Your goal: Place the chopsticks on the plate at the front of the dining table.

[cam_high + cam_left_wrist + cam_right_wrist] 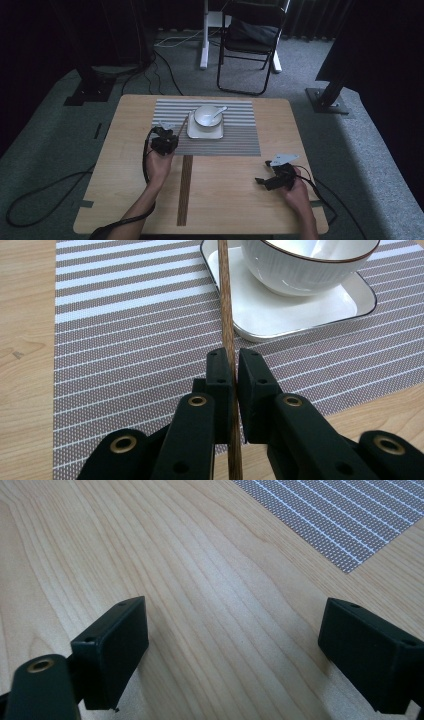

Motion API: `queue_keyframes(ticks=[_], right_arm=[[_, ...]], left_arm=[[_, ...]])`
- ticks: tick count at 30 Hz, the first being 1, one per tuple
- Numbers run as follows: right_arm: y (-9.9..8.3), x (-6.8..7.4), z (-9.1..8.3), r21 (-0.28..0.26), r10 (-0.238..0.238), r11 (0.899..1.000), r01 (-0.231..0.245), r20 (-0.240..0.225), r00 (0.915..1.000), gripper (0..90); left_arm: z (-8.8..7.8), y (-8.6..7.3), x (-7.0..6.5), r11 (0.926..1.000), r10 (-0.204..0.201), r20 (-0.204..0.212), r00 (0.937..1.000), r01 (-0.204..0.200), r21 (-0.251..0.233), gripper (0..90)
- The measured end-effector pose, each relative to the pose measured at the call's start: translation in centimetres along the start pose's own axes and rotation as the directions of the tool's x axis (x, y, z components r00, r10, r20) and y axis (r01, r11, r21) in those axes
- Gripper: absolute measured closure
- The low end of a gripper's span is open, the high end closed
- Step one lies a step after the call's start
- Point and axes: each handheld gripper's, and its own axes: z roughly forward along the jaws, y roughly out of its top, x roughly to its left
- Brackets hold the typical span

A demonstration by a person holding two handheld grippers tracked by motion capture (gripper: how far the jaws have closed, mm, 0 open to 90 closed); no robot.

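Observation:
A brown wooden chopstick [226,315] runs between the jaws of my left gripper [234,365], which is shut on it; its far end reaches over the rim of the white square plate [320,315]. A white bowl [310,265] with a white spoon [218,111] in it stands on that plate. In the high view the left gripper [170,136] sits at the left part of the striped placemat [235,140], just left of the plate [193,133]. My right gripper [230,650] hovers open over bare wood near the table's front right [260,181], with nothing between its jaws.
The wooden table [125,165] has a dark inlaid strip [185,190] running toward its front edge. Beyond the table stand a black folding chair [250,45], a white stand leg [204,35] and black frame posts [90,75]. Cables trail across the carpet on the left.

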Motion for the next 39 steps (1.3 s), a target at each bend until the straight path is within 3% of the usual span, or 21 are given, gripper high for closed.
queue_keyframes(ticks=[39], right_arm=[[0.0,0.0,0.0,0.0,0.0,1.0,0.0,0.0,1.0,12.1]], left_arm=[[1.5,1.1,0.4,0.9995,-0.029,-0.019,0.9994,0.029,0.008,84.3]])
